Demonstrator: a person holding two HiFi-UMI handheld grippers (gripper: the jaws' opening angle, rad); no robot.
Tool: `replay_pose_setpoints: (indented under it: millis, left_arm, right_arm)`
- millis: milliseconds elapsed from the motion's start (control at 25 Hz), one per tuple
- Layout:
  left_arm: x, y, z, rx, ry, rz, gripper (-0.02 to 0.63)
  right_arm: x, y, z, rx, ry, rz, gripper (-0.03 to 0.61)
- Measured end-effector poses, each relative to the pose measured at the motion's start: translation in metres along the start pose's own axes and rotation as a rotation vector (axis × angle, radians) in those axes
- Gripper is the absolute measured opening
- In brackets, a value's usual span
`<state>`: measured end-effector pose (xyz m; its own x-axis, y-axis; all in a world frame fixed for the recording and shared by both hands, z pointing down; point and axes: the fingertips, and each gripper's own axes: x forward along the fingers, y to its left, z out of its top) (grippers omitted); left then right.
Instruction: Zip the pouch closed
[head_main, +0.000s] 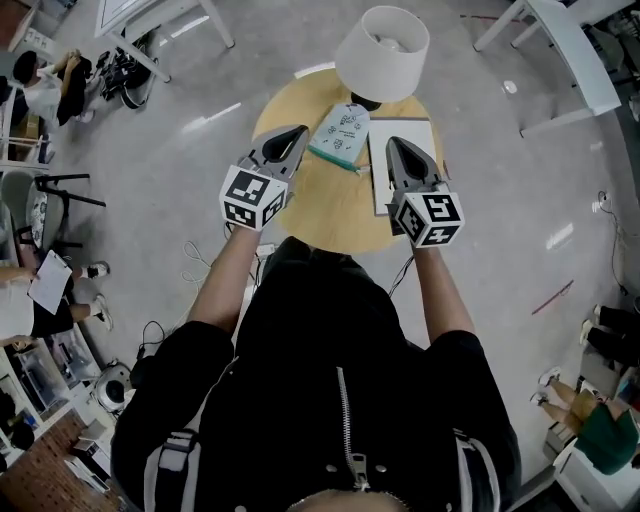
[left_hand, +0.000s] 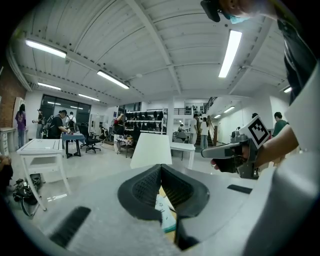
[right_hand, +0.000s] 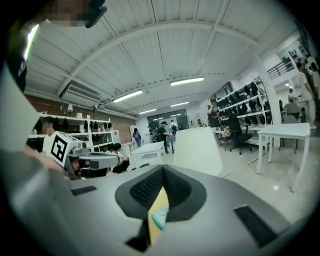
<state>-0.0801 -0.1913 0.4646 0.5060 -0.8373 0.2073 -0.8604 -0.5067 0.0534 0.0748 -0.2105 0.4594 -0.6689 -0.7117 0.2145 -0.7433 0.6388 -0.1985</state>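
- Both my arms are stretched forward side by side, held about level over the round table (head_main: 330, 225).
- The pouch (head_main: 342, 130) lies flat on the table, just below the lamp (head_main: 383, 50). It sits between the two tips, nearer my left gripper (head_main: 293, 138).
- Left gripper: jaws clenched together, nothing in them.
- Right gripper (head_main: 393, 147): jaws also clenched, empty, above a white pad (head_main: 378, 190).

lamp (head_main: 382, 52): white shade, far edge rnd wood tbl (head_main: 330, 215) | white pad (head_main: 379, 152): on tbl, R side
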Motion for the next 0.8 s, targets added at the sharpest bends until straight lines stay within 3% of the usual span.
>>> replay_pose_setpoints:
  millis: [120, 400, 800]
  left_arm:
    - [0.007, 0.009, -0.001, -0.004, 0.012, -0.001, 0.006]
    - [0.022, 0.025, -0.007, -0.015, 0.043, -0.027, 0.006]
    - [0.034, 0.031, -0.053, -0.071, 0.126, -0.072, 0.006]
  right_arm:
    - [0.01, -0.002, -0.003, 0.037, 0.002, 0.021, 0.003]
    - [0.029, -0.015, -0.023, -0.009, 0.081, -0.007, 0.005]
    - [0.046, -0.029, -0.093, 0.022, 0.239, -0.017, 0.004]
